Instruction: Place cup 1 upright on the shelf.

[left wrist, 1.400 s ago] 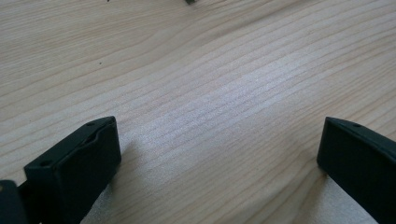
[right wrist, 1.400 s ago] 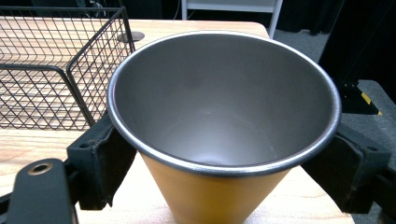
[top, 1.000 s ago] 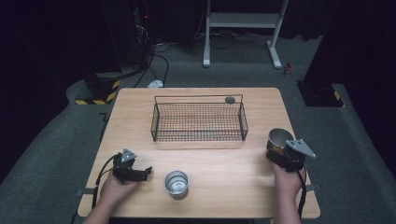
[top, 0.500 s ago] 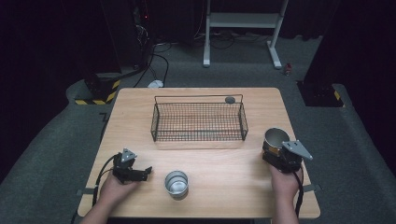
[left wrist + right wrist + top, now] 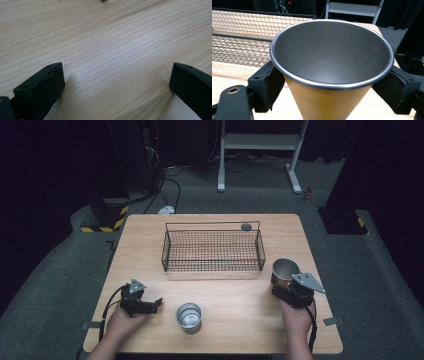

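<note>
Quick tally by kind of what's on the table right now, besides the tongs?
Cups: 2, the orange cup held in the right tongs and the silver cup standing free.
Wire baskets: 1.
Small dark round objects: 1.
Total: 4.

High view looks down on the table (image 5: 240, 295); gripper views sit close above it.

Left claw (image 5: 156, 304) rests low with jaws wide apart; right claw (image 5: 280, 287) is clamped.

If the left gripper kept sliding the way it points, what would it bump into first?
Probably the silver cup standing just ahead of the left gripper; the open jaws point roughly at it across bare table, though exact aim is unclear.
</note>
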Demonstrator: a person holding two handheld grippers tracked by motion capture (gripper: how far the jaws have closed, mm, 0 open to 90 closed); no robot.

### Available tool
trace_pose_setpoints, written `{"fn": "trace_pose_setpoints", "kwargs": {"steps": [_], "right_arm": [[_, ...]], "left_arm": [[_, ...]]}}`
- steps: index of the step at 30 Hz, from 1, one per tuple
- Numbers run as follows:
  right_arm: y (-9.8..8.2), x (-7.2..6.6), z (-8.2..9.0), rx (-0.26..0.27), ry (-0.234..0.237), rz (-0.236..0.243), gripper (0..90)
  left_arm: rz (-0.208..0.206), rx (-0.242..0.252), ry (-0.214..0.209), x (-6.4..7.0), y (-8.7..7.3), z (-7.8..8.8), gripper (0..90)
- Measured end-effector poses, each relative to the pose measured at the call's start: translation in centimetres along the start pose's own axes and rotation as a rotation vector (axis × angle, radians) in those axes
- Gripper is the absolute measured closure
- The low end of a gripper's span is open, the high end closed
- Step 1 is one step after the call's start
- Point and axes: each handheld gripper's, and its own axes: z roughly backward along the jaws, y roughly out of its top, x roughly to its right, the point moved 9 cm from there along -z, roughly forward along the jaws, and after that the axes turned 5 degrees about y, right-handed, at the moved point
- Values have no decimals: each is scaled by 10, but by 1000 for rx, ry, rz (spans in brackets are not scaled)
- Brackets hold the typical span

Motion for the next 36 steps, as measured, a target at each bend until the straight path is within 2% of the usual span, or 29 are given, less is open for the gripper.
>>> {"fn": "trace_pose_setpoints", "kwargs": {"steps": [3, 4, 14, 17, 36], "right_arm": [[1, -6, -1, -2, 7, 13, 141], [1, -13, -2, -3, 14, 17, 141], [5, -32, -4, -11, 32, 24, 141], [8, -39, -8, -19, 38, 41, 141], [42, -57, -5, 52, 62, 37, 141]], "left_arm": [[1, 0, 0, 0, 0, 0, 5], [1, 1, 1, 0, 0, 0, 5], [2, 0, 0, 0, 0, 0, 5], [1, 0, 1, 0, 0, 0, 6], [2, 1, 7, 0, 0, 0, 5]]}}
